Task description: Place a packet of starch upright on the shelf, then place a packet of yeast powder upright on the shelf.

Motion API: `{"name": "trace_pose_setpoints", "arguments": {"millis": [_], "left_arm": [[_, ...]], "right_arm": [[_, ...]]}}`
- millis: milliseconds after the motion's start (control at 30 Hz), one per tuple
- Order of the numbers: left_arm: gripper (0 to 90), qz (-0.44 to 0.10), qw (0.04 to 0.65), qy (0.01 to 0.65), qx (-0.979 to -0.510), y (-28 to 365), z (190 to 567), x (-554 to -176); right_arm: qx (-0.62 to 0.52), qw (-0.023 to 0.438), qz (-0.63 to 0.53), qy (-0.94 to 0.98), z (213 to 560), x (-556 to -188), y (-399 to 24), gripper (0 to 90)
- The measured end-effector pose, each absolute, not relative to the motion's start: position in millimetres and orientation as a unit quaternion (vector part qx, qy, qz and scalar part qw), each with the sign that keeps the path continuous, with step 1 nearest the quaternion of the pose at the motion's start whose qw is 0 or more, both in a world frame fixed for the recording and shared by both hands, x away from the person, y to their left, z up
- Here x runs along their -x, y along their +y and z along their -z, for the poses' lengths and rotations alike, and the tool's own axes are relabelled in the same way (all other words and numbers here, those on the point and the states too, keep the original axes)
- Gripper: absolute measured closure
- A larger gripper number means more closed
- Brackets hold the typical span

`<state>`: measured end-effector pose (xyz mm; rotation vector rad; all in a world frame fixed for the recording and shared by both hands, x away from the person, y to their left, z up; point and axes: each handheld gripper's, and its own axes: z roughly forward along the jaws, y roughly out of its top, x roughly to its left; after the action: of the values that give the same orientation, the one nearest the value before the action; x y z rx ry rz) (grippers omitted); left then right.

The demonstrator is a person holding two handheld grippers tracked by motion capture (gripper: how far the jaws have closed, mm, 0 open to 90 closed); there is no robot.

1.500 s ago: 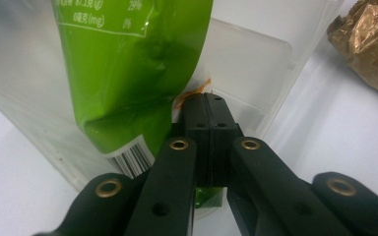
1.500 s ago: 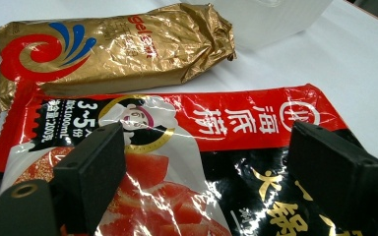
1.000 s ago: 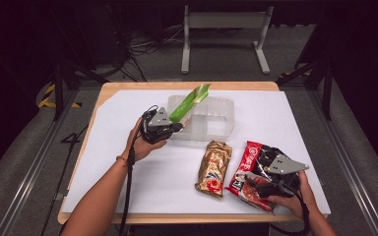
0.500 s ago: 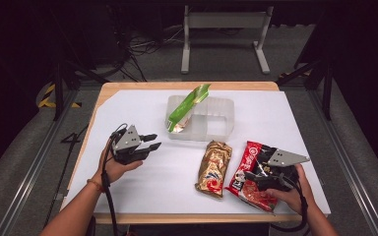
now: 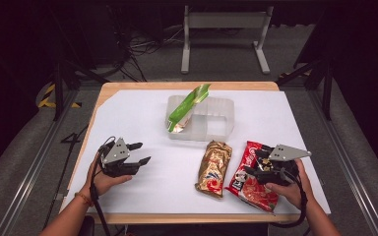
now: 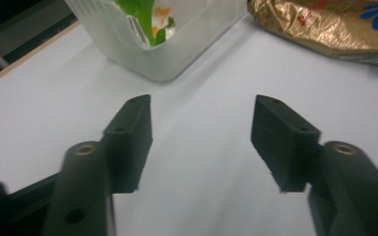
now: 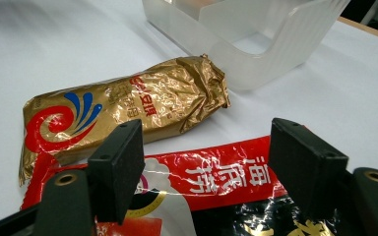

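Note:
A green packet [image 5: 189,105] leans upright in the left end of a clear plastic bin [image 5: 221,125], its open foil end down. My left gripper [image 5: 141,153] hovers over the bare white table at the front left, well apart from the bin. Its jaws have just been opening and nothing is between them [image 6: 202,105]. A gold packet [image 5: 214,168] lies flat in front of the bin, and a red packet [image 5: 251,187] lies to its right. My right gripper [image 7: 206,130] hangs low over the red packet [image 7: 216,177]. Its jaws have just been closing, the pads stand apart, and the packet lies beneath them.
The white sheet covers a wooden table [image 5: 187,85] whose edges show at the back and front. Dark floor, cables and a metal stand lie beyond the far edge. The bin [image 6: 177,54] and gold packet [image 6: 325,24] sit ahead of the left jaws.
My left gripper has left the green packet in the bin, drawn back to the table's front left and opened. The right hand has stayed over the red packet.

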<state>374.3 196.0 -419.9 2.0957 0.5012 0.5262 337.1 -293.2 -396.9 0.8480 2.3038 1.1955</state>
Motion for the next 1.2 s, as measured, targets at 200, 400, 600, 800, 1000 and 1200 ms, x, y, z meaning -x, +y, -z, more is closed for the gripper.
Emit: {"name": "trace_pose_setpoints", "arguments": {"millis": [200,400,600,800,1000,1200], "left_arm": [[24.8,-0.214,0.433,0.225,-0.846,201.3,427.0,-368.5],[14.8,-0.214,0.422,0.24,-0.848,207.1,433.7,-366.3],[14.4,-0.209,0.432,0.247,-0.842,210.4,434.5,-364.3],[14.1,-0.207,0.423,0.236,-0.85,205.7,436.8,-364.9],[14.2,-0.204,0.426,0.231,-0.85,203.7,437.1,-365.5],[14.0,-0.205,0.422,0.223,-0.854,200.4,437.7,-364.4]], "right_arm": [[-0.298,0.195,-0.434,0.828,395.8,-339.9,-290.3,30.5],[-0.288,0.187,-0.424,0.838,393.8,-349.7,-282.6,31.4],[-0.289,0.164,-0.427,0.841,392.8,-369.1,-272.1,32.7],[-0.293,0.145,-0.426,0.843,395.2,-382.4,-264.1,34.0],[-0.302,0.109,-0.412,0.852,401.8,-401.4,-254.0,30.4],[-0.322,0.082,-0.389,0.859,407.7,-419.1,-241.2,25.6]]}}
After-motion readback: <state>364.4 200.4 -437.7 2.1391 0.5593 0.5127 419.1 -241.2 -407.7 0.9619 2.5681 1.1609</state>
